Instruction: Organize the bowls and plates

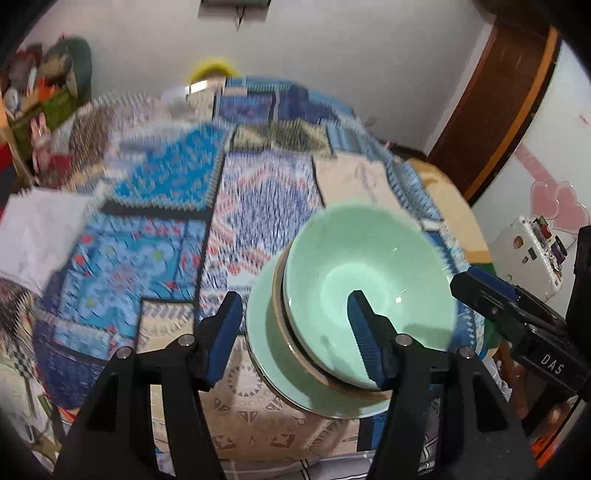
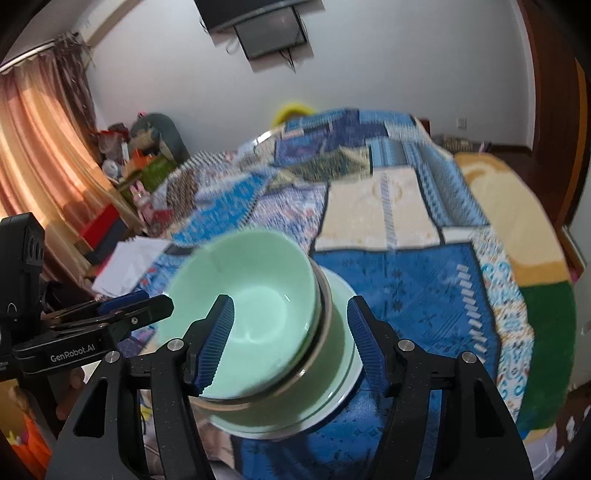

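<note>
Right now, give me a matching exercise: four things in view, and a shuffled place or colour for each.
1 bowl
2 plate
3 curtain
4 screen

A mounted high on the wall
B bottom of the stack
C top of the stack
D orange-pink

Pairs: 1-C, 2-B, 3-D, 4-A

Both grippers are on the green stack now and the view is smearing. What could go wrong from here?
1. The green bowl sits tilted on the plate, so it may slide off.
2. Each gripper, left and right, straddles the stack's edge with jaws wide, so neither grip looks firm.
3. The patchwork cloth is blurred, which suggests fast motion that could jolt the stack.
</note>
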Demonstrator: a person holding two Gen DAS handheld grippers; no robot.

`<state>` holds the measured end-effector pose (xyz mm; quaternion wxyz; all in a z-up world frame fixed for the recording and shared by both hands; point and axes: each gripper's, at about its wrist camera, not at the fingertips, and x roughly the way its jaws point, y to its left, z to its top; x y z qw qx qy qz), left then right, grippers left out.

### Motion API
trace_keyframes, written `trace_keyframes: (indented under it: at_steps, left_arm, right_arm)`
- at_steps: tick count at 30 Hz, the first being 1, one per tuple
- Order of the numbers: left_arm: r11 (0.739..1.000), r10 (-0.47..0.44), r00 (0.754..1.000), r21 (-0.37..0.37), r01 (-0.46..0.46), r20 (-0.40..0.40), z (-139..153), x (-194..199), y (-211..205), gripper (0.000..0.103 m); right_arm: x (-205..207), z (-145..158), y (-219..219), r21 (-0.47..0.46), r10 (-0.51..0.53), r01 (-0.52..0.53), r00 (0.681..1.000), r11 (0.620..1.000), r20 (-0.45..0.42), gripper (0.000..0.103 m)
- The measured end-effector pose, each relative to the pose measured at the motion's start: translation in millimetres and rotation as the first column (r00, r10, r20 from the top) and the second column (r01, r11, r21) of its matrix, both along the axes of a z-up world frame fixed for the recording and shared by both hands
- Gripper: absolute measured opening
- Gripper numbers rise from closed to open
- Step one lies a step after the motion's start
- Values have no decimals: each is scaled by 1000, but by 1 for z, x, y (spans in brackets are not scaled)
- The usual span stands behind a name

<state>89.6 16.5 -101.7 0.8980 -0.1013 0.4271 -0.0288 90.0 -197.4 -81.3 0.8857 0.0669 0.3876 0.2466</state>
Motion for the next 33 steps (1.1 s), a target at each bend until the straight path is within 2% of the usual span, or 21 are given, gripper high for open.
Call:
trace_keyframes:
  at_steps: [6, 9, 12, 15, 18, 22, 26, 33]
  left_arm:
    - [999, -32, 985, 44, 25, 168, 54, -34, -9, 67]
    - [999, -32, 969, 51, 20, 247, 78, -50, -12, 71]
    - [997, -29, 942, 74, 5, 334, 100, -69, -15, 76]
    - [993, -29, 904, 115, -22, 426, 119, -91, -19, 83]
    - [993, -26, 866, 116, -37, 499, 133, -109, -20, 91]
    - [991, -25, 837, 123, -50, 547, 143, -124, -22, 99]
    - [989, -21, 817, 132, -67, 576, 147, -133, -24, 103]
    - [992, -9, 820, 110, -66, 572, 143, -134, -17, 103]
  right_arm:
    - [-26, 44, -3, 29, 3, -7, 990, 1000, 141, 65]
    - [-43, 67, -6, 43, -12, 2, 973, 999, 228, 73]
    - [-59, 85, -11, 59, -21, 3, 953, 998, 301, 82]
    - [-75, 102, -14, 65, -34, 11, 928, 998, 370, 87]
    - [-86, 111, -15, 76, -41, 11, 911, 997, 410, 93]
    - [-95, 117, -15, 89, -49, 11, 894, 996, 445, 101]
    - [-97, 119, -12, 95, -49, 6, 885, 995, 463, 102]
    - [-103, 116, -7, 77, -38, 1, 876, 997, 481, 102]
